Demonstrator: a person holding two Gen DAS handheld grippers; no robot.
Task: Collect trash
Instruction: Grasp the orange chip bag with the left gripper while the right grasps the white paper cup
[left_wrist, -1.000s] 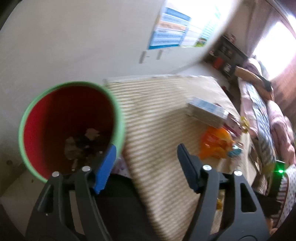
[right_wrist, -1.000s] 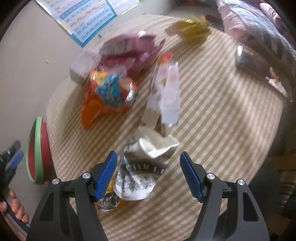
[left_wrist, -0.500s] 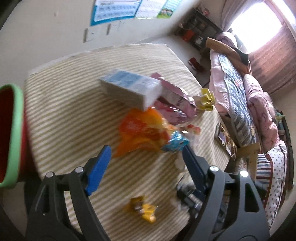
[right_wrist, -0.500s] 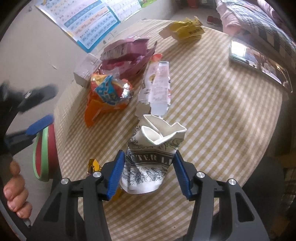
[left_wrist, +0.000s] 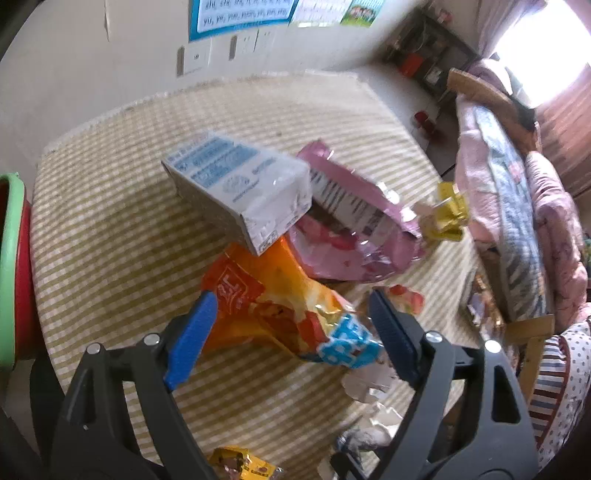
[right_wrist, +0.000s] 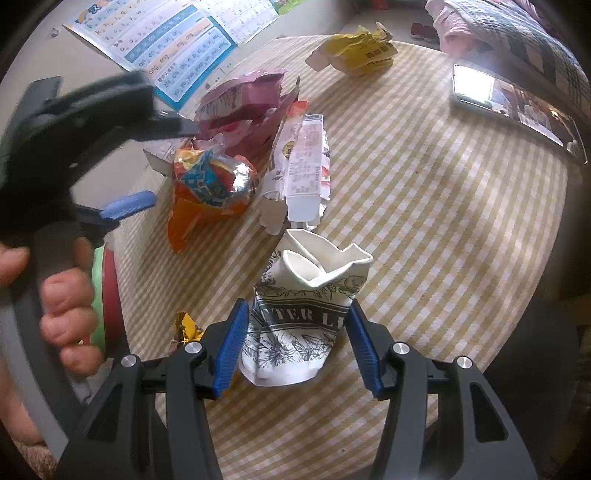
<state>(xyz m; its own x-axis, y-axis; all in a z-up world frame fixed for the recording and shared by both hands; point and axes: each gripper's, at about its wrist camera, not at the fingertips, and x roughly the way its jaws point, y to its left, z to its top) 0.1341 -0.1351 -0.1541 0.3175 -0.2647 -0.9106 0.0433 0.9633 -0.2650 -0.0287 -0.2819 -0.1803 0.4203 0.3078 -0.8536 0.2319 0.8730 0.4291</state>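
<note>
My right gripper (right_wrist: 297, 345) is shut on a crushed white paper cup (right_wrist: 306, 317) with black print, low over the checked tablecloth. My left gripper (left_wrist: 291, 332) is open, its blue pads on either side of an orange snack bag (left_wrist: 280, 310), not closed on it. In the right wrist view the left gripper (right_wrist: 147, 166) is at the left, next to the same orange bag (right_wrist: 207, 188). A red bin with a green rim (left_wrist: 13, 266) stands at the table's left edge and also shows in the right wrist view (right_wrist: 109, 295).
On the table lie a blue-and-white carton (left_wrist: 240, 192), a pink bag (left_wrist: 354, 229), a yellow wrapper (left_wrist: 448, 214), a flattened white box (right_wrist: 299, 173), a small gold wrapper (left_wrist: 240, 465) and a phone (right_wrist: 513, 107). A bed (left_wrist: 517, 206) stands at the right.
My left gripper swung from over the red bin to the orange bag and moved closer to it. My right gripper closed on the paper cup.
</note>
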